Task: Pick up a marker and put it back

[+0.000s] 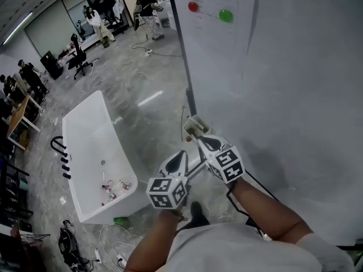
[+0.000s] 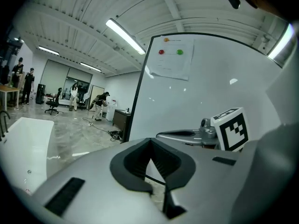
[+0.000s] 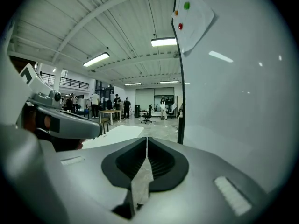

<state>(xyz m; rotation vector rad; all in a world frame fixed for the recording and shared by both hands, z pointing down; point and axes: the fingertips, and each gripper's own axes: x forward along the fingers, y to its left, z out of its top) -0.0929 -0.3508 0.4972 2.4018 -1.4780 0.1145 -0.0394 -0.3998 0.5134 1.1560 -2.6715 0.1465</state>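
Note:
I stand close to a tall whiteboard (image 1: 283, 95) with a sheet of paper (image 1: 218, 4) high on it, pinned by a red magnet (image 1: 193, 7) and a green magnet (image 1: 226, 16). My right gripper (image 1: 199, 138) is shut and empty, its tips by a pale piece (image 1: 195, 126) and a small red thing (image 1: 189, 138) at the board's lower left frame. My left gripper (image 1: 182, 153) hangs just left of it, also shut with nothing between its fingers. I cannot pick out a marker for certain. The shut jaws meet in the left gripper (image 2: 149, 143) and right gripper (image 3: 146, 139) views.
A white bathtub (image 1: 74, 135) stands on the grey floor to the left, with small litter inside. A green bottle (image 1: 121, 221) and cables (image 1: 74, 245) lie near its front end. Several people, chairs and desks are far off at the back of the hall.

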